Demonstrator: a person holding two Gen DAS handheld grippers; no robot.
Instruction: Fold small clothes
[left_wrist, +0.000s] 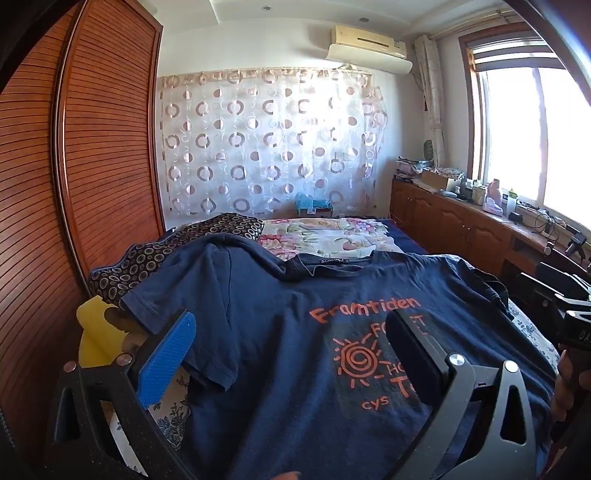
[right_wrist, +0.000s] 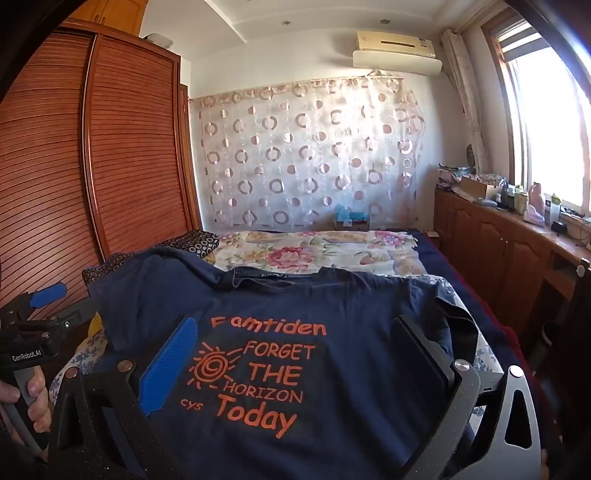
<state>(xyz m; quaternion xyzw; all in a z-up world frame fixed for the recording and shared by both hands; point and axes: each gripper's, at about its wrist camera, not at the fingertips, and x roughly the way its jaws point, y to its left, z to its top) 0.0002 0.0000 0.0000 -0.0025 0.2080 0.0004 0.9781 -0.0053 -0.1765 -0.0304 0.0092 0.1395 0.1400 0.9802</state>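
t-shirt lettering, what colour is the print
Orange lettering on the navy cotton t-shirt; clearest in the right wrist view.

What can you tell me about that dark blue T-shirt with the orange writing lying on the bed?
The T-shirt is navy, of soft knit cloth, spread face up and unfolded on the bed, neck towards the far wall. Orange print shows a spiral sun and the words "FORGET THE HORIZON Today". A label sits inside the collar. One short sleeve lies flat; the other is rumpled. Its upper part drapes over a circle-patterned pillow. Nothing grips it.
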